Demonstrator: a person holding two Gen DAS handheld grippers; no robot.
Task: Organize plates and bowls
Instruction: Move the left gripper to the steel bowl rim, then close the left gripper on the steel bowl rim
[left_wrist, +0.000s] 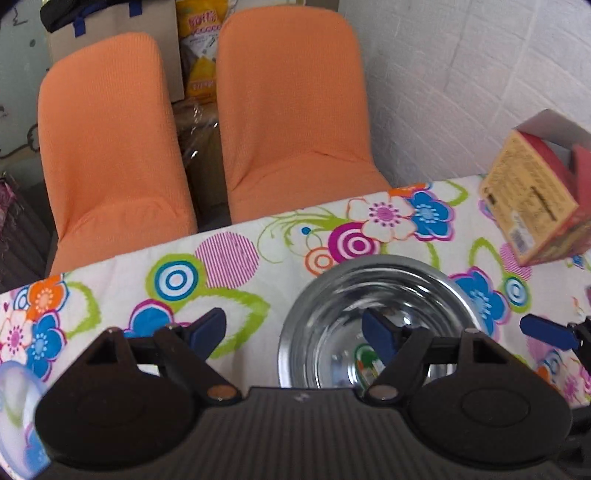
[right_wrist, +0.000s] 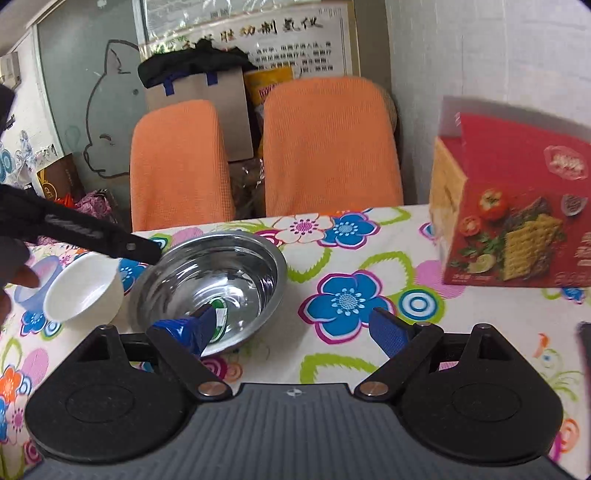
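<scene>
My left gripper and right gripper both gape wide, holding nothing. The steel bowl sits mid-table, its rim between the right's fingers, the nearer arm I judge; the white bowl stands just left.

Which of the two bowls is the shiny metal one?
The larger steel bowl, right of the small white bowl, which is plain and matte.

Bright, even daylight; soft shadows. Glare streaks the steel bowl ahead of the right tool. Fisheye bends edges; the red box blurs slightly.
</scene>
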